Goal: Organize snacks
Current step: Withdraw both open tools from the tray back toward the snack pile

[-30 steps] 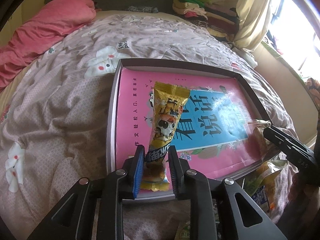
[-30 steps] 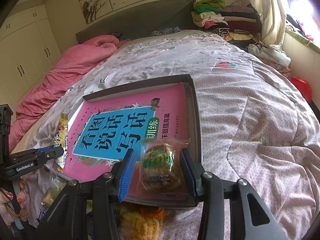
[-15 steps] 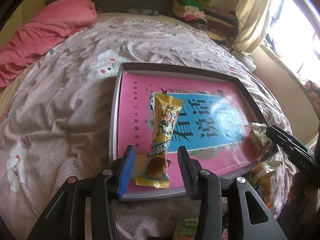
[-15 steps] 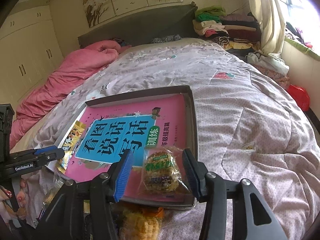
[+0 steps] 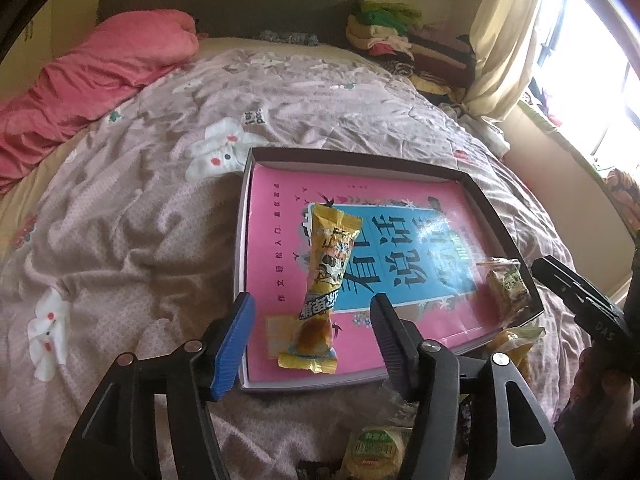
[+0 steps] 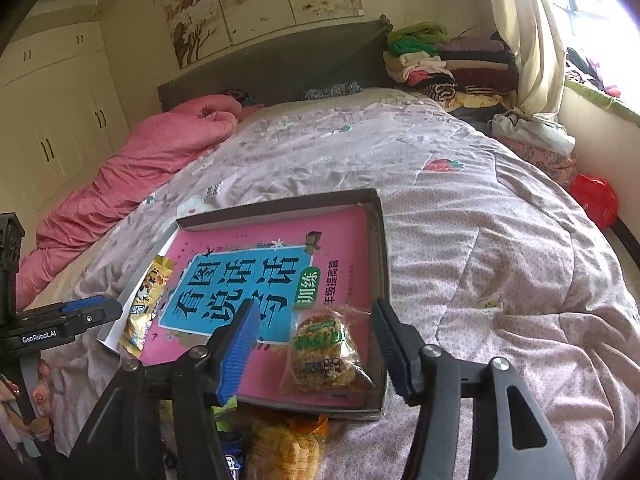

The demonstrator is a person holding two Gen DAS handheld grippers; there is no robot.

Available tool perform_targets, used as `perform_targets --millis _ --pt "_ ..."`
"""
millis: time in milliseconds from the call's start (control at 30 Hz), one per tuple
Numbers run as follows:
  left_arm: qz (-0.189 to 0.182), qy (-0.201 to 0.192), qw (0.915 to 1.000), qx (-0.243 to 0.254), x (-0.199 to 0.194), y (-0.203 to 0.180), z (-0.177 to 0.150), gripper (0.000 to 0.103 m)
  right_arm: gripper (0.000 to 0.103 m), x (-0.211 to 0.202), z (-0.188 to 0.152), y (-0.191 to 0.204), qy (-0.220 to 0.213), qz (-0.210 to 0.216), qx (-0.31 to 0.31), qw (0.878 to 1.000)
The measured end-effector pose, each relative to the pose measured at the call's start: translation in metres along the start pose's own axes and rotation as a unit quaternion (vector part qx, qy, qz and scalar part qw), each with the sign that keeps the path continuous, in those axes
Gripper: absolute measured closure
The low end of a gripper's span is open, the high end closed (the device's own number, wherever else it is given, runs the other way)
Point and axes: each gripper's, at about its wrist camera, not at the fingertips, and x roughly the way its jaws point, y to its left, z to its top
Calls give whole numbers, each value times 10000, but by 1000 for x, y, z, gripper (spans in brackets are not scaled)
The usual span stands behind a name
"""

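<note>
Snacks lie freed inside the shallow box [image 5: 502,220], the yellow packet [image 5: 326,280] between the left gripper's [image 5: 312,344] opening jaws, the rice cake [image 6: 326,354] between the right gripper's [image 6: 316,354], so a careless withdrawal could snag either wrapper.

A tray [image 5: 486,196] lies on the bed [image 5: 132,216] ahead of both tongs — a book [image 5: 276,240] inside it. On the book, the long snack packet [image 5: 326,276] lies between the left gripper [image 5: 312,336]'s jaws — the round cake packet [image 6: 326,354] between the right gripper [image 6: 316,354]'s.

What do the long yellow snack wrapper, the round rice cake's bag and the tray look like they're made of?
Long yellow snack wrapper: glossy printed plastic film, judging by its sheen and crimped ends. Round rice cake's bag: clear thin plastic, the cake showing through. Tray: probably matte cardboard, with thin folded walls.
</note>
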Motion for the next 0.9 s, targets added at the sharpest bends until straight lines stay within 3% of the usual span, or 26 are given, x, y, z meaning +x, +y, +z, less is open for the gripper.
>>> perform_targets --millis 300,900 --pt "-22 -121 9999 48 -13 -1 0 28 37 -12 2 -3 -188 95 113 9997" --pt "-15 -172 9998 111 -42 -3 -11 25 27 -35 -4 7 -326 231 60 9992"
